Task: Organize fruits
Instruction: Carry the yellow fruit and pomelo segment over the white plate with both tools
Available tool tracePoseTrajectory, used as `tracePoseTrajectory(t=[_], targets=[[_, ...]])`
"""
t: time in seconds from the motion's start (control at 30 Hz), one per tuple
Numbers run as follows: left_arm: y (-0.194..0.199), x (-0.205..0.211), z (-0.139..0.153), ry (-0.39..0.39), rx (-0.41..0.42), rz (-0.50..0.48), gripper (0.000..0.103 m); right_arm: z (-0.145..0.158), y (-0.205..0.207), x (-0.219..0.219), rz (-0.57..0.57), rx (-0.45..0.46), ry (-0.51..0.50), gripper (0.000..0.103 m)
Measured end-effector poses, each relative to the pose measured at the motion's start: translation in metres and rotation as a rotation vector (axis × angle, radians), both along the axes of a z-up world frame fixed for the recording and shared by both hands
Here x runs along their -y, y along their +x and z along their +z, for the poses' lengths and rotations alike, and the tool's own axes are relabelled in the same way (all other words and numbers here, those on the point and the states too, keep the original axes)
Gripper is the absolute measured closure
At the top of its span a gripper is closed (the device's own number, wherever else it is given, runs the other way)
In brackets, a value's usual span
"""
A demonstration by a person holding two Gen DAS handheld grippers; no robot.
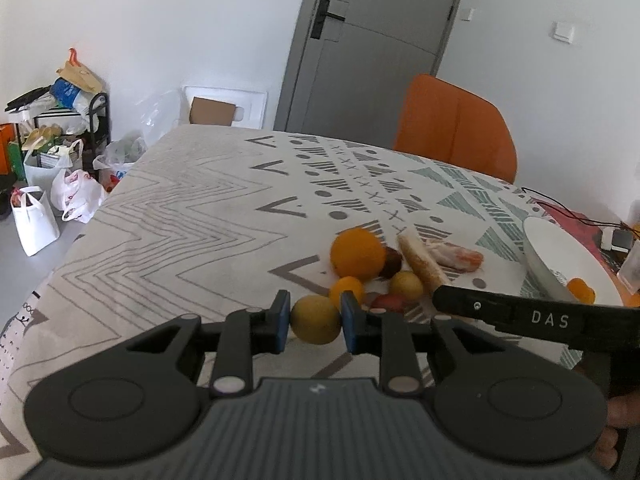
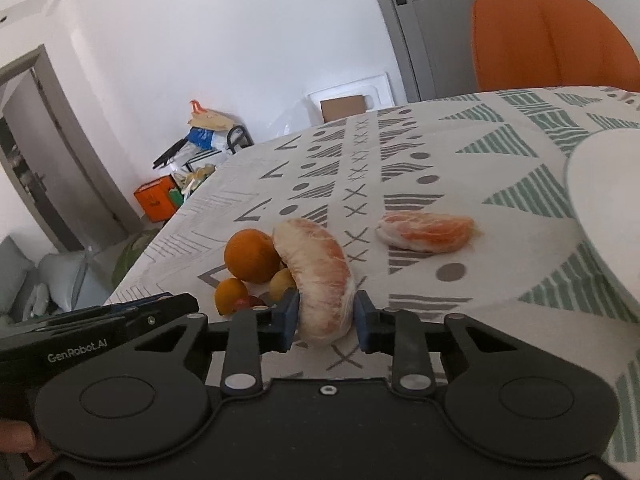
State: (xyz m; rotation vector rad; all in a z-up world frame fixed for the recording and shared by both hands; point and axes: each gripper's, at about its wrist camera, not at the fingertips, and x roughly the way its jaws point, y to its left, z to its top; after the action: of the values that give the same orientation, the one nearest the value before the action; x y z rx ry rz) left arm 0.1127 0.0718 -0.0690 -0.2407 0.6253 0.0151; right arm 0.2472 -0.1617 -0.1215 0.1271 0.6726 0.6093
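Observation:
My left gripper (image 1: pixel 315 322) is shut on a small yellow fruit (image 1: pixel 315 319) at the near edge of a fruit pile on the patterned tablecloth. Beyond it lie a large orange (image 1: pixel 357 253), a small orange fruit (image 1: pixel 346 288), another yellow fruit (image 1: pixel 406 285), a dark red fruit (image 1: pixel 393 261) and a red one (image 1: pixel 388 301). My right gripper (image 2: pixel 327 316) is shut on a peeled pomelo segment (image 2: pixel 320 276). A second peeled segment (image 2: pixel 426 231) lies on the cloth to the right. A white plate (image 1: pixel 560 256) at the right holds a small orange fruit (image 1: pixel 581 290).
An orange chair (image 1: pixel 456 128) stands at the table's far side. Black cables (image 1: pixel 568 210) and small items lie past the plate. Bags and a cluttered rack (image 1: pixel 60 152) stand on the floor to the left. A grey door (image 1: pixel 368 48) is behind.

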Motion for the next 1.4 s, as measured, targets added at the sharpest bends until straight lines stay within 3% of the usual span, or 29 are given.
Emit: tracePoseTrajectory(t=[0.1, 0.13, 0.17, 0.2, 0.93, 1.1, 1.23, 1.4], targets=[[-0.001, 0.006, 0.004, 0.013, 0.008, -0.018, 0.078, 0.001, -0.004, 0.008, -0.009, 0.009, 0.017, 0.079], [-0.001, 0.009, 0.005, 0.015, 0.009, -0.022, 0.078, 0.002, -0.006, 0.011, -0.012, 0.015, 0.025, 0.083], [-0.001, 0.011, 0.006, 0.017, 0.011, -0.025, 0.078, 0.004, -0.006, 0.013, -0.022, 0.02, 0.025, 0.094], [-0.001, 0.013, 0.007, 0.02, 0.014, -0.027, 0.078, 0.005, -0.006, 0.016, -0.026, 0.019, 0.03, 0.096], [0.004, 0.062, 0.029, 0.062, 0.069, -0.111, 0.078, 0.028, -0.028, 0.079, -0.122, 0.102, 0.114, 0.103], [0.006, 0.076, 0.033, 0.063, 0.081, -0.131, 0.078, 0.026, -0.028, 0.096, -0.139, 0.078, 0.132, 0.103], [0.003, 0.079, 0.035, 0.069, 0.09, -0.129, 0.078, 0.022, -0.027, 0.102, -0.145, 0.061, 0.138, 0.089], [0.002, 0.072, 0.032, 0.068, 0.08, -0.108, 0.078, 0.017, -0.027, 0.094, -0.121, 0.051, 0.124, 0.052]])
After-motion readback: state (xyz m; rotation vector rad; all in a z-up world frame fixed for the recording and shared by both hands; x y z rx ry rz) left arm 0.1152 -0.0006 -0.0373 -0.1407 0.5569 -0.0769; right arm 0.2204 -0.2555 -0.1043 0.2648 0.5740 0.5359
